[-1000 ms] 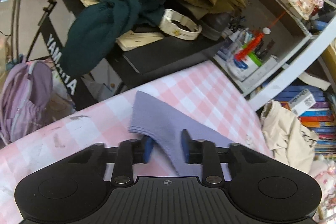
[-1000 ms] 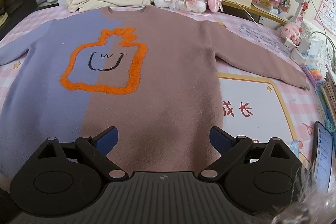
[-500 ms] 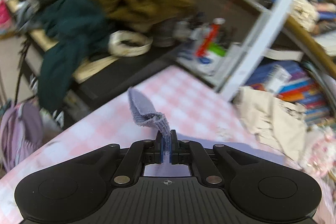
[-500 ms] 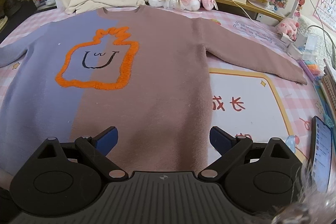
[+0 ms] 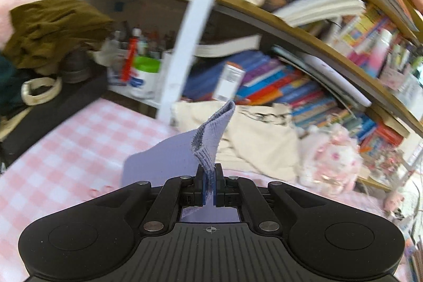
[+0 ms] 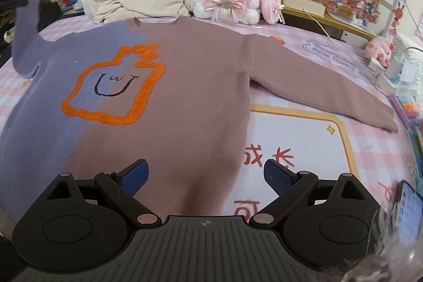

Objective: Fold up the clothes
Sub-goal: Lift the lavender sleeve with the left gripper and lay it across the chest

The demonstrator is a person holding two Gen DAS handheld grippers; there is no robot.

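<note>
pinching lilac sleeve (image 5: 208, 139), left hand-held gripper (image 5: 209, 188) raised

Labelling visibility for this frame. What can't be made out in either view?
- Sweater hem: right wrist view, hidden behind the right gripper body.
- Purple sleeve below the left gripper pinch: left wrist view, covered by the gripper.
- Shelf book titles: left wrist view, motion-blurred.
- Phone: right wrist view, cut off by the edge.

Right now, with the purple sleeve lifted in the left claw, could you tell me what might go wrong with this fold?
1. The left claw pinches only the cuff edge of the purple sleeve, so the knit could slip out mid-swing.
2. The right claw hovers open above the sweater without pinning it, so pulling the sleeve may drag the body askew.
3. The brown sleeve ends near the desk clutter, which could snag later.
</note>
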